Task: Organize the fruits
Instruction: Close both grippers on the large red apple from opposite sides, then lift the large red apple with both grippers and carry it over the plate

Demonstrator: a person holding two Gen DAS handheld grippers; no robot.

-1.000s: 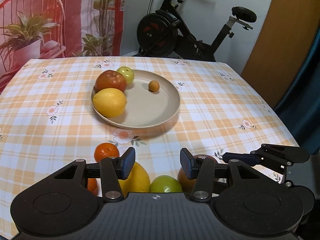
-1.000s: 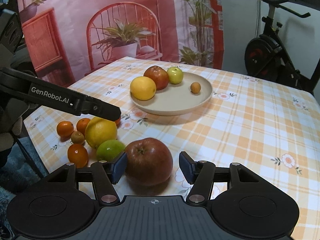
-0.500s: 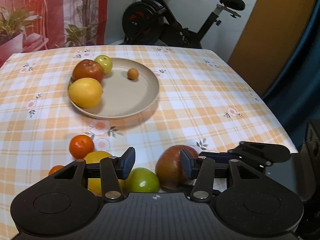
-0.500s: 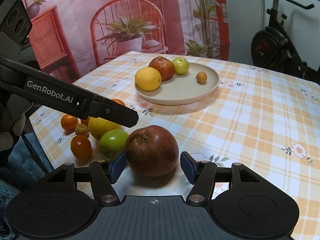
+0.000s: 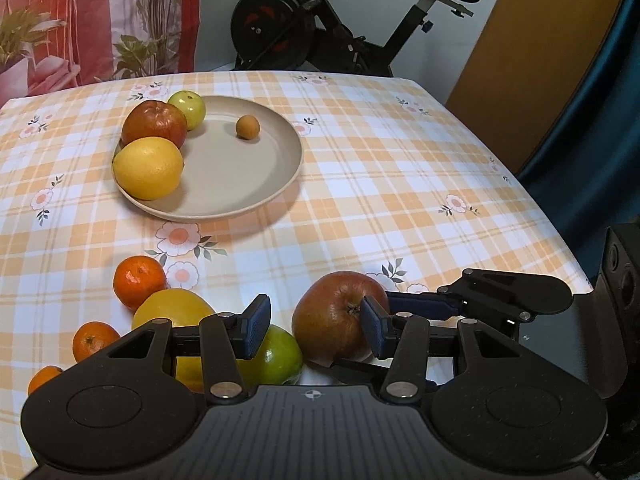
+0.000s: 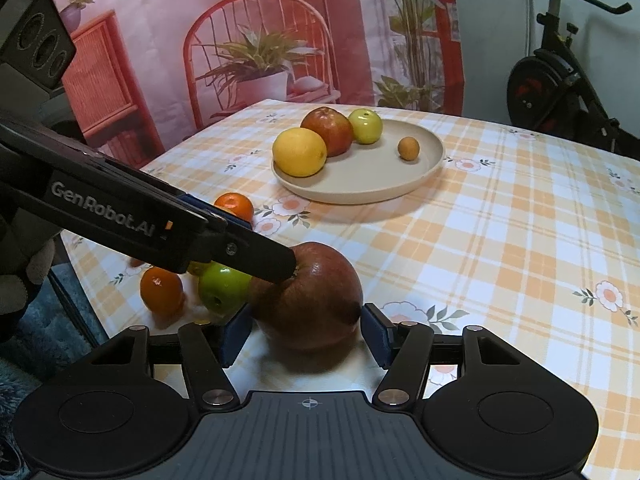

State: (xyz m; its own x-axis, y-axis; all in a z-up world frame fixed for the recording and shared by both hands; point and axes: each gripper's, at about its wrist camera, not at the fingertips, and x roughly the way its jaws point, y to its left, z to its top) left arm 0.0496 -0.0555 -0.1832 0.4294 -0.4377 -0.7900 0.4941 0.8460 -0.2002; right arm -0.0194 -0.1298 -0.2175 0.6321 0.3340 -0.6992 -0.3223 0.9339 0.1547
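The table under its checked cloth held the beige plate, and four fruits already sat on it: a yellow grapefruit, a red apple, a small green apple and a tiny brown fruit. By my count, less than half was done. Near my edge waited a big red apple, a second grapefruit, a green apple and several tangerines. My right tongs stood spread around the big apple, its pads beside its flanks, not visibly pinching. My left tongs were spread too, empty, close to that same apple.
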